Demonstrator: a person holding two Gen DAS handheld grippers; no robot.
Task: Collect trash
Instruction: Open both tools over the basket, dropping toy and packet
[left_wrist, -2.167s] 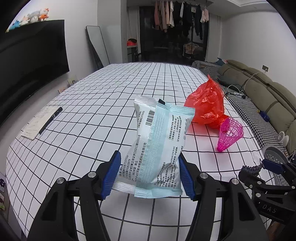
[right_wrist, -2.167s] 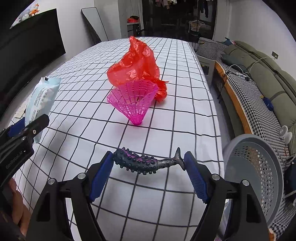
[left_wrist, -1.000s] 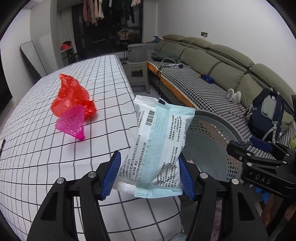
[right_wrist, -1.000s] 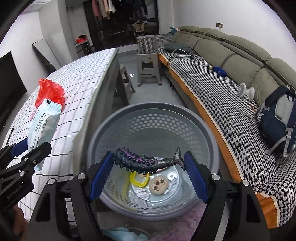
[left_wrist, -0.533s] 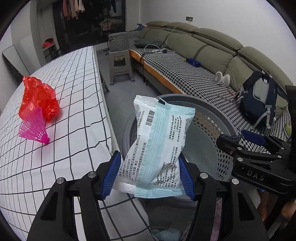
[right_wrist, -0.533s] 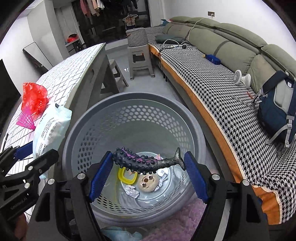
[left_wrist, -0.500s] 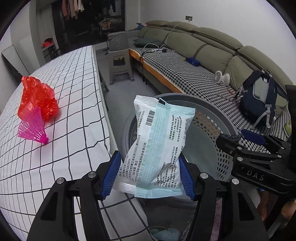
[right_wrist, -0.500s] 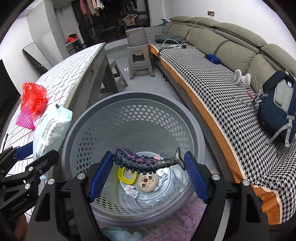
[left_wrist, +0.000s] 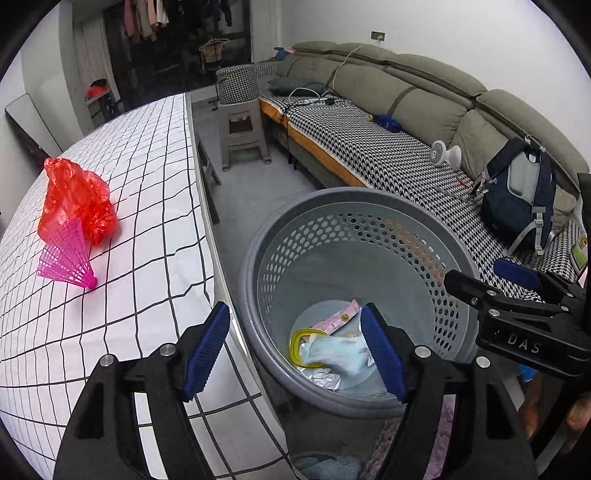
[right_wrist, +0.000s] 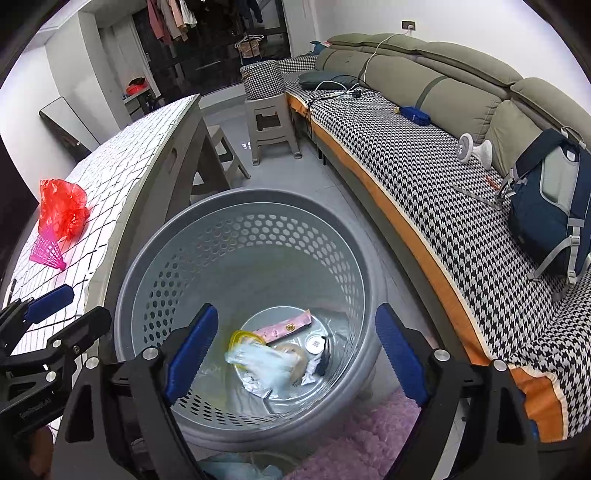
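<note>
Both grippers hang over the grey perforated basket (left_wrist: 351, 194) (right_wrist: 251, 195) beside the table. The jaws of my left gripper (left_wrist: 293, 308) are opening with nothing between them. The light blue packet (left_wrist: 336, 352) (right_wrist: 266, 360) lies on the basket floor below. My right gripper (right_wrist: 295, 308) is also opening and holds nothing. A dark spiky toy (right_wrist: 325, 356) lies at the basket bottom, next to the packet. On the checked table (left_wrist: 147, 221) a red plastic bag (left_wrist: 74, 199) (right_wrist: 61, 212) and a pink shuttlecock (left_wrist: 68, 258) (right_wrist: 48, 253) rest side by side.
A yellow ring (left_wrist: 297, 338) and a pink wrapper (right_wrist: 284, 328) also lie in the basket. A sofa (left_wrist: 406, 162) with a dark backpack (left_wrist: 517, 199) runs along the right. A grey stool (left_wrist: 242, 136) stands behind the basket, and a pink rug (right_wrist: 369, 435) lies under it.
Both grippers have opened. The blue packet dropped from the left one and the dark spiky toy from the right one, and both now lie in the basket.
</note>
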